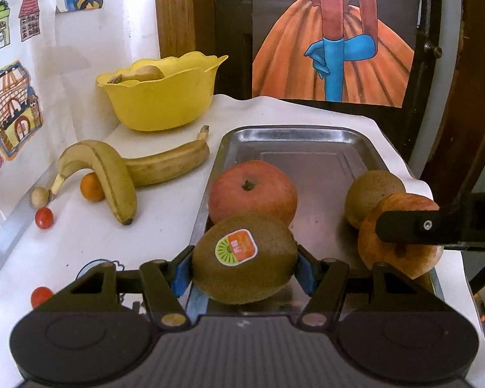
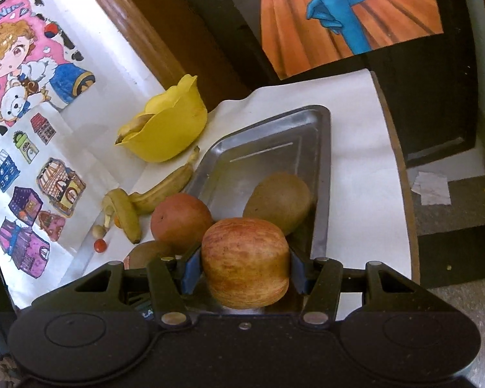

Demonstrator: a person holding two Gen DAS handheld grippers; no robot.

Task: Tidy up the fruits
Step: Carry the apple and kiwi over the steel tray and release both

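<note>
- A white-covered table (image 1: 165,223) is set against a sticker-papered wall (image 1: 13,103).
- Bananas (image 1: 119,174) lie near a yellow bowl (image 1: 158,97), seemingly unsorted.
- A stickered kiwi (image 1: 244,260) is clamped by the left gripper (image 1: 244,270) over the steel tray (image 1: 294,139), probably for sorting.
- A striped apple (image 2: 245,263) is pinched by the right gripper (image 2: 244,270) over the tray's near end.

The kiwi (image 1: 244,260) is fuzzy brown with an orange and green sticker (image 1: 236,246). One apple (image 2: 245,263) is streaked red over yellow; the other (image 1: 253,190) is reddish orange. The bowl (image 1: 160,92) is plain yellow, the tray (image 1: 307,135) silver, the bananas (image 1: 119,174) brown-flecked yellow.
</note>
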